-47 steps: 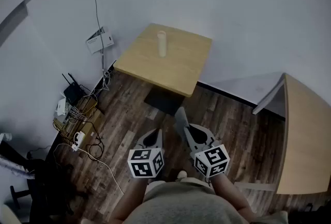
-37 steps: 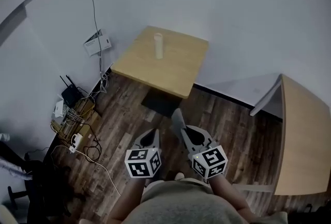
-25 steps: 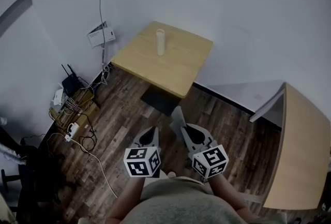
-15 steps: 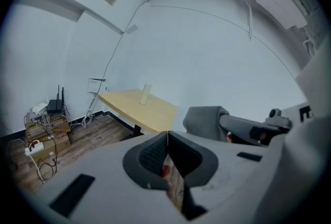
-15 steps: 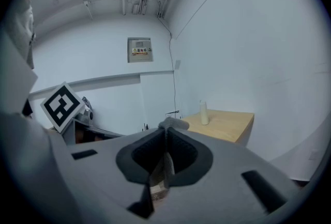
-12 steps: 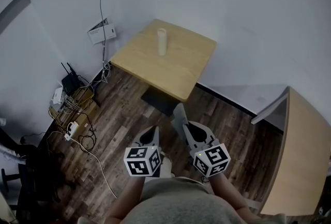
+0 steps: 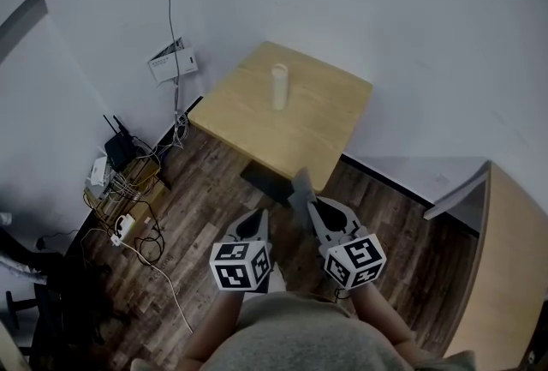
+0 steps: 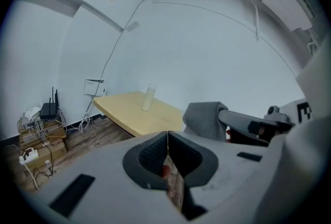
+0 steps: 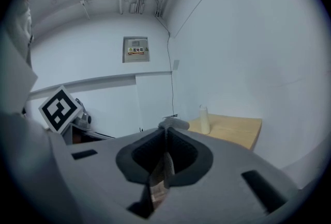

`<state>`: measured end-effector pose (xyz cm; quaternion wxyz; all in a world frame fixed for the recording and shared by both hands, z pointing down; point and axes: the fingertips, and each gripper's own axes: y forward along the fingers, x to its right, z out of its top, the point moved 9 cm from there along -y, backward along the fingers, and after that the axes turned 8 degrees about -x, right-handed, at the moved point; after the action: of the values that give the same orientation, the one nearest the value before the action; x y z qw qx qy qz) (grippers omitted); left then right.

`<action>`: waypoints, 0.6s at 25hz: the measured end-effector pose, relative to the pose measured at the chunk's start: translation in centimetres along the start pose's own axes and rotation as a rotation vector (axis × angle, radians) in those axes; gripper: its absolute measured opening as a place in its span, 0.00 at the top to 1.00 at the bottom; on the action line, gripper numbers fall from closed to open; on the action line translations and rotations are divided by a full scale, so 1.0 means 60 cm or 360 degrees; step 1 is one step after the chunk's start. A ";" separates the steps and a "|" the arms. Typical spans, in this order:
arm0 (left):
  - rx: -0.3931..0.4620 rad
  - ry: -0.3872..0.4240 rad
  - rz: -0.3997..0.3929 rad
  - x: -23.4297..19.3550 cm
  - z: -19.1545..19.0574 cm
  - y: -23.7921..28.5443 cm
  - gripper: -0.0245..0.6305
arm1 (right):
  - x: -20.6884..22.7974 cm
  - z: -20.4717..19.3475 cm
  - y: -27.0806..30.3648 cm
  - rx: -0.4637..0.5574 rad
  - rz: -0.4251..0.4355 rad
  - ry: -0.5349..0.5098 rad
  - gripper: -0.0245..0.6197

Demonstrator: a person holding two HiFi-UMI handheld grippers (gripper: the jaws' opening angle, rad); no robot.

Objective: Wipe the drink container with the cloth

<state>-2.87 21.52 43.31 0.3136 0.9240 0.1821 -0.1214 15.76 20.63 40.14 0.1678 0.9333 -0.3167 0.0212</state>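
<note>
A pale, upright drink container (image 7: 279, 86) stands alone on a small wooden table (image 7: 317, 116) against the wall, well ahead of both grippers. It also shows in the left gripper view as the container (image 8: 150, 97) and in the right gripper view as the container (image 9: 205, 119). My right gripper (image 7: 308, 203) is shut on a grey cloth (image 7: 300, 188), which sticks out past its tips as a grey fold (image 9: 173, 123). My left gripper (image 7: 259, 216) is shut and holds nothing. From it I see the cloth (image 8: 205, 120) to the right. Both grippers hover over the wood floor, short of the table.
A second wooden table (image 7: 514, 275) fills the right edge. A router, power strip and tangled cables (image 7: 120, 181) lie on the floor at the left. A white box (image 7: 174, 65) hangs on the wall by a cable. The dark table base (image 7: 267, 179) sits just ahead.
The view has come closer to the small table, which now sits larger and nearer the grippers. Both grippers keep their pose, and the cloth stays in the right one.
</note>
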 end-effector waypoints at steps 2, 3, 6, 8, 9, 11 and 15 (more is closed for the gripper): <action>0.0000 -0.0004 -0.0002 -0.016 0.020 0.015 0.96 | 0.008 0.012 0.027 0.0000 0.0005 -0.0007 0.94; -0.0001 -0.0006 -0.0003 -0.025 0.029 0.023 0.96 | 0.011 0.018 0.042 -0.0002 0.0008 -0.0013 0.95; -0.0006 -0.0012 -0.0002 -0.052 0.059 0.044 0.96 | 0.020 0.036 0.084 -0.0011 0.0013 -0.0022 0.94; -0.0009 -0.0014 -0.0005 -0.068 0.079 0.058 0.96 | 0.027 0.048 0.110 -0.0013 0.0011 -0.0021 0.95; -0.0010 -0.0013 -0.0006 -0.076 0.089 0.066 0.96 | 0.031 0.053 0.123 -0.0012 0.0007 -0.0019 0.95; -0.0014 -0.0008 -0.0009 -0.092 0.109 0.080 0.96 | 0.039 0.064 0.147 -0.0007 -0.0004 -0.0014 0.94; -0.0018 -0.0002 -0.0017 -0.128 0.149 0.108 0.96 | 0.051 0.083 0.194 -0.0005 -0.0029 0.0001 0.94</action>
<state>-8.15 9.19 42.46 0.3182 0.9212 0.1876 -0.1225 10.93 8.56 39.40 0.1695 0.9359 -0.3082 0.0195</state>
